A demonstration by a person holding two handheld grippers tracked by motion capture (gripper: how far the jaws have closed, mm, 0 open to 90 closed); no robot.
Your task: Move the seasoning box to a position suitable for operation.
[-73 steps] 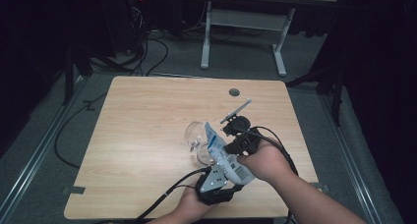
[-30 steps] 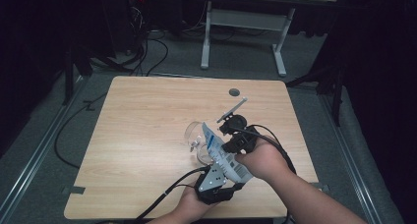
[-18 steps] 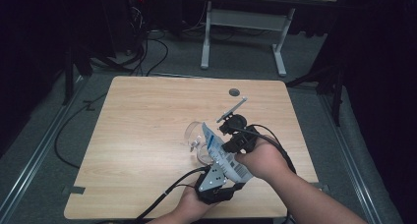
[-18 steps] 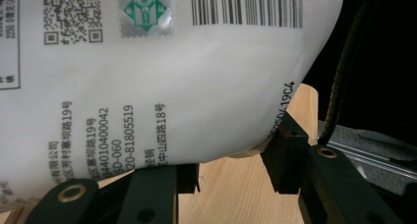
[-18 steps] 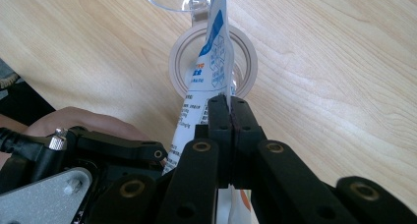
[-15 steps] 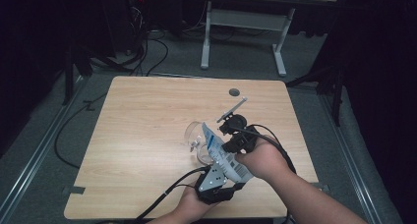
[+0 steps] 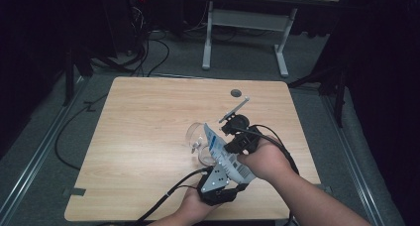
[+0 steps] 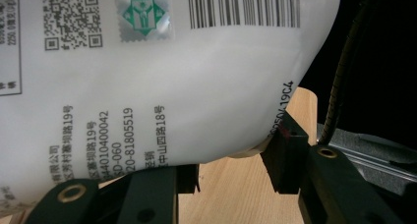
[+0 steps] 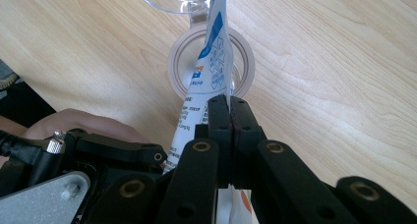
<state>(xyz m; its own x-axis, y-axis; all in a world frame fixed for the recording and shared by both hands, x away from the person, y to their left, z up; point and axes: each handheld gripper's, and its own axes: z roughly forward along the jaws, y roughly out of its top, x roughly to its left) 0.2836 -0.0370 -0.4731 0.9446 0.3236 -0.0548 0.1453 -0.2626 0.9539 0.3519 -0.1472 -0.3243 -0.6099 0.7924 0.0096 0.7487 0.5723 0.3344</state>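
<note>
The white bag is held up over the table between both grippers. The right gripper is pinched tight on its thin edge, and the left gripper squeezes its fat bottom part — one jaw on each side. Under the bag are a tape ring and a clear glass. Nothing has moved since a moment ago. The table is bare wood to the left and far side — lots of room there.

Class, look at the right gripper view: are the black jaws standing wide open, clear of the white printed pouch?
No: the right gripper has its jaws pressed together on the edge of the white printed pouch.
</note>
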